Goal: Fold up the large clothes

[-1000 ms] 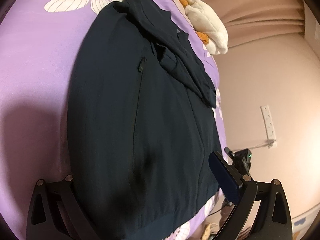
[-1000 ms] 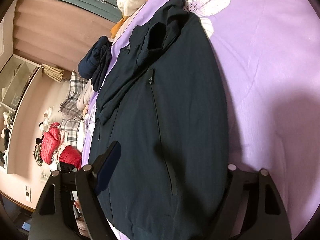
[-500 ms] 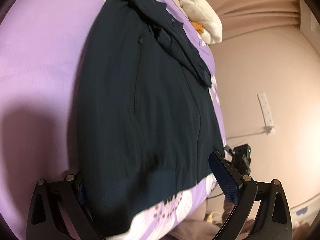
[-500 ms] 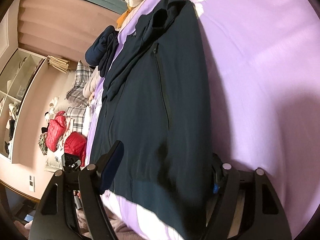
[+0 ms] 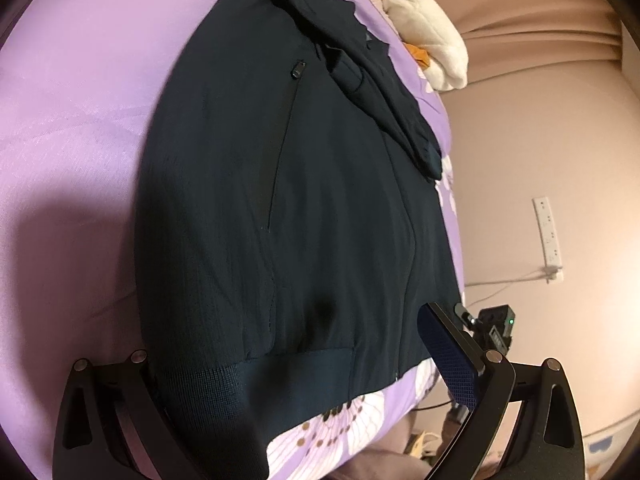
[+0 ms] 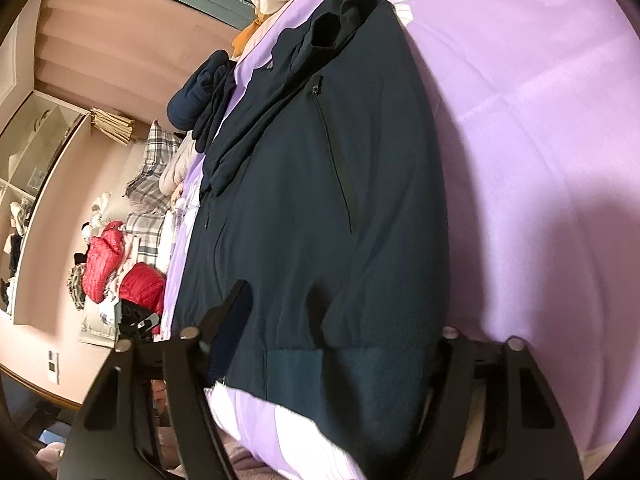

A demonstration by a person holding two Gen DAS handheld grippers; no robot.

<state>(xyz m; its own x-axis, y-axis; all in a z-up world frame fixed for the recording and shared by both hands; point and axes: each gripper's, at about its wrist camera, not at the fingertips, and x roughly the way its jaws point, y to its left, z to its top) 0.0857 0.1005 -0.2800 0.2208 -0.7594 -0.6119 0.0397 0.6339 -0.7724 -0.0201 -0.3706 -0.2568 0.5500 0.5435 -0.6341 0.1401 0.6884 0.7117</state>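
A dark navy jacket [image 5: 304, 208] is spread flat on the purple floral bed [image 5: 80, 120]. Its ribbed hem at 6 o'clock is straddled by the left gripper [image 5: 296, 376] and right gripper [image 6: 340, 344], both held wide apart.

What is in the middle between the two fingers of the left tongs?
The ribbed bottom edge of the dark jacket lies between the fingers of the left tongs, over the purple sheet. The left wrist view shows it.

A purple floral bed [image 5: 80, 128] carries a dark jacket [image 5: 304, 208], perhaps a plush toy [image 5: 428, 48].
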